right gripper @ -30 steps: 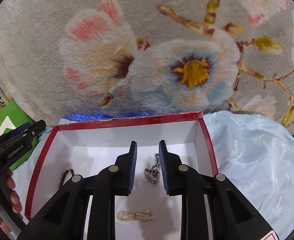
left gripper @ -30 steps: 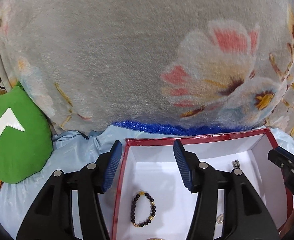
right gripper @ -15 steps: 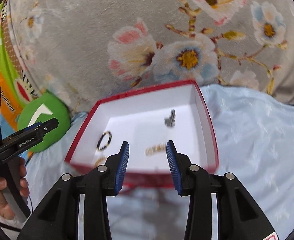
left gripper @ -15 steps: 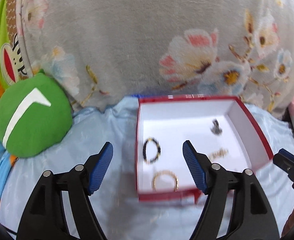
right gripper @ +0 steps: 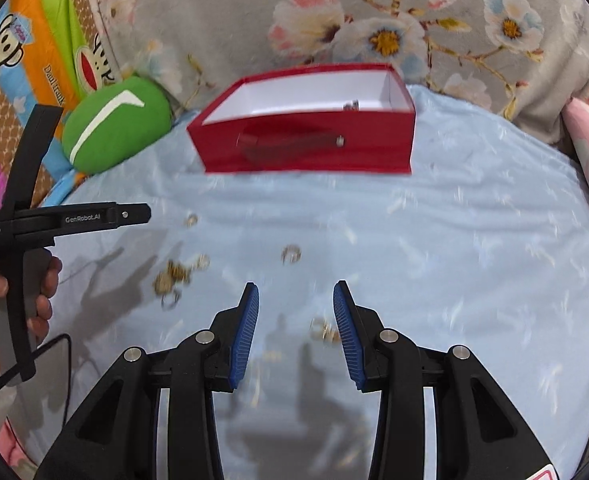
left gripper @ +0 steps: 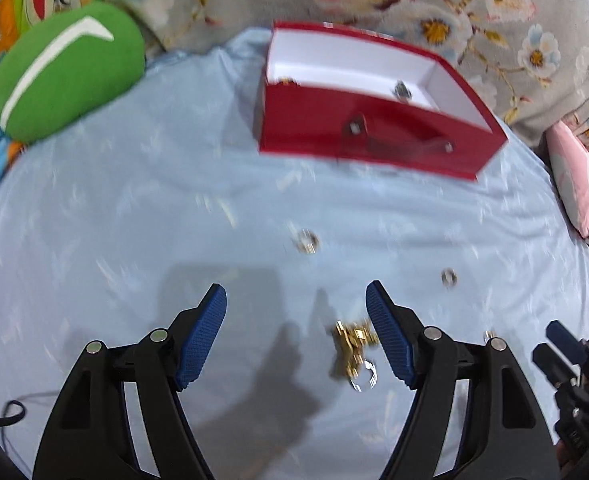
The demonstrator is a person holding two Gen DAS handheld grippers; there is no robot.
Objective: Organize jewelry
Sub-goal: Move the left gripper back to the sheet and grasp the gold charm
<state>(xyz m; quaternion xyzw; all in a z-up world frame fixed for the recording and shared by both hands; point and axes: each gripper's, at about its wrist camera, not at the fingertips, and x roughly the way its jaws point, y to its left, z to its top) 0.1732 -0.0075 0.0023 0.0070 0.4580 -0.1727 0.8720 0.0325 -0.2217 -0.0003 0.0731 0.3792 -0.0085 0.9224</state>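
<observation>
Progress: red box (left gripper: 374,136) holds few pieces | loose gold jewelry (left gripper: 350,340) left on sheet | my left gripper (left gripper: 296,336) and right gripper (right gripper: 296,320) both released, empty.

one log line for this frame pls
left hand-held gripper: open, empty | right hand-held gripper: open, empty | gold jewelry: loose on sheet | red box: beyond

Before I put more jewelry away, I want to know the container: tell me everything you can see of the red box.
The red box is a shallow, open-topped rectangle, glossy red outside and plain white inside, like coated cardboard. Its front wall carries a dark strap handle fixed by a metal stud at each end. It sits flat on the light blue sheet, far from both sets of fingers, with the flowered blanket right behind it and a green cushion to its left. A small dark trinket shows inside; the front wall hides most of the floor.
</observation>
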